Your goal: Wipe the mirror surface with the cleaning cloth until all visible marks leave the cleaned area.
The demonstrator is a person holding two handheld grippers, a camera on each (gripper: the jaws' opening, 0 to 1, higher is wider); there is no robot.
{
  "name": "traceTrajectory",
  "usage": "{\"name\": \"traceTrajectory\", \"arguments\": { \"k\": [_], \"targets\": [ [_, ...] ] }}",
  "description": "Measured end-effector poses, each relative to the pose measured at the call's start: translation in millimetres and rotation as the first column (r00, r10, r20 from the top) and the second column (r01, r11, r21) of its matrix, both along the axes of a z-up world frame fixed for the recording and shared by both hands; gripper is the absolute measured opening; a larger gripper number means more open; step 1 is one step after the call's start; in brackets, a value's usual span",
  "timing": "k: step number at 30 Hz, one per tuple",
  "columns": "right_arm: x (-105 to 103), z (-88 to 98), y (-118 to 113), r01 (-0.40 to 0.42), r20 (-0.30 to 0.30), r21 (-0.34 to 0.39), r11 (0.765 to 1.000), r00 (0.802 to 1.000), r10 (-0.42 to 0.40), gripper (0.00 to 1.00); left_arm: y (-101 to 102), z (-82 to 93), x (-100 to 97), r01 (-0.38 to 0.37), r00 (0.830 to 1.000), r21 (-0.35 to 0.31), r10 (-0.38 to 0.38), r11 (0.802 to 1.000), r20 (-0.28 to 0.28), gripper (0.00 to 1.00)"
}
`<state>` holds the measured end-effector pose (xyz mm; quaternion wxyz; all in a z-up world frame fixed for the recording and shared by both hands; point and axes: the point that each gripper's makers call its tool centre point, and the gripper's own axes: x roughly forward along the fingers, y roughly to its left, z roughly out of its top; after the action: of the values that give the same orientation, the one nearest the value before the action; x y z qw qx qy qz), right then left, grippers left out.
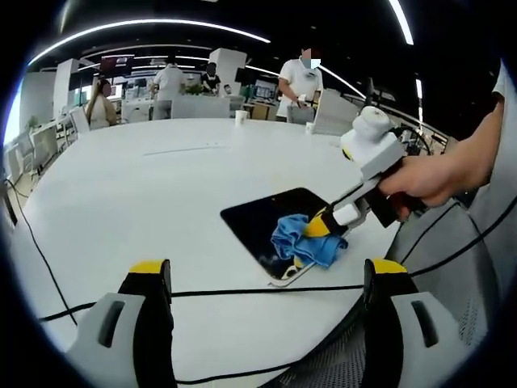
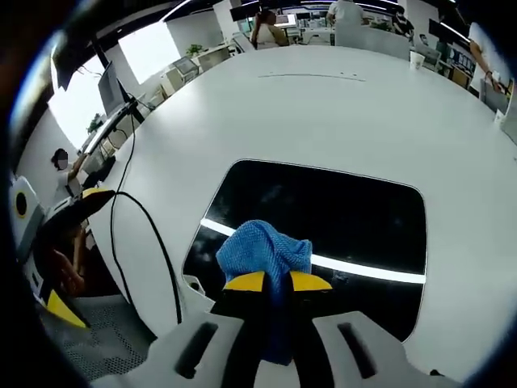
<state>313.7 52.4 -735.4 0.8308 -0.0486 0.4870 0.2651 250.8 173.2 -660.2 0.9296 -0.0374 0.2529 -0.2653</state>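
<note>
The left gripper (image 1: 262, 279) has 2 pale grey jaws with black inner faces, yellow caps at the tips and a dark slot in each grey shell. The right gripper (image 2: 276, 281) is built alike: 2 grey jaws, yellow tips, a slot in each. In the left gripper view it carries a white body on a black handle, with a bare hand (image 1: 424, 176) on it.

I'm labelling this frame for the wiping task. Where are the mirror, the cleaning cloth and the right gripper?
mirror (image 2: 355, 218), right gripper view, bare dark glass right of centre.
cleaning cloth (image 2: 262, 250), right gripper view, top of the blue bunch.
right gripper (image 2: 277, 281), right gripper view, between its yellow fingertips.
</note>
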Motion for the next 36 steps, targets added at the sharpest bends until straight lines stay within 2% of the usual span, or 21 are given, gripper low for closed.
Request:
{"name": "traceTrajectory", "arguments": {
  "k": [3,10,15,20,23,27,29,32,36],
  "targets": [
    [-5.8,0.1,0.3,-0.014,-0.008,-0.002,1.0,1.0,0.014,0.05,-2.1,-2.8,-2.5,0.006,1.0,-0.01,-0.006,1.0,-0.016,0.99],
    [-13.7,-0.3,-1.3,-0.036,-0.014,-0.01,0.999,0.999,0.036,0.04,-4.1,-2.5,-2.6,0.015,1.0,-0.002,-0.015,1.0,-0.012,0.99],
    [-16.6,-0.7,-2.6,-0.021,-0.021,0.002,1.0,1.0,0.021,0.04,-9.7,-4.5,-6.8,0.022,1.0,-0.001,-0.022,1.0,-0.016,0.99],
    [-20.7,-0.7,-3.0,-0.021,-0.022,0.005,1.0,1.0,0.021,0.04,-2.9,-4.0,-4.1,-0.022,1.0,-0.021,0.022,1.0,-0.017,0.99],
    [-22.9,-0.8,-3.3,-0.023,-0.035,0.01,1.0,0.999,0.023,0.04,-5.9,-2.4,-6.1,-0.025,0.999,-0.022,0.024,0.999,-0.023,0.99],
    [-24.3,-1.0,-3.5,-0.029,-0.038,0.008,1.0,0.999,0.029,0.04,-14.7,0.0,-9.4,0.01,1.0,0.013,-0.01,1.0,-0.006,0.99],
    [-24.1,-1.3,-3.5,-0.028,-0.037,0.009,1.0,0.999,0.028,0.04,-15.5,-6.4,-10.9,0.025,0.999,0.028,-0.024,0.999,-0.024,0.99],
    [-23.8,-1.4,-3.3,-0.034,-0.033,0.005,0.999,0.999,0.034,0.04,-11.8,-12.8,-11.4,0.014,0.998,0.007,-0.013,1.0,-0.055,0.99],
    [-23.8,-1.4,-3.1,-0.043,-0.019,0.004,0.999,0.999,0.043,0.04,-9.8,-12.3,-9.3,0.011,0.999,0.023,-0.01,1.0,-0.036,0.99]
  ]
}}
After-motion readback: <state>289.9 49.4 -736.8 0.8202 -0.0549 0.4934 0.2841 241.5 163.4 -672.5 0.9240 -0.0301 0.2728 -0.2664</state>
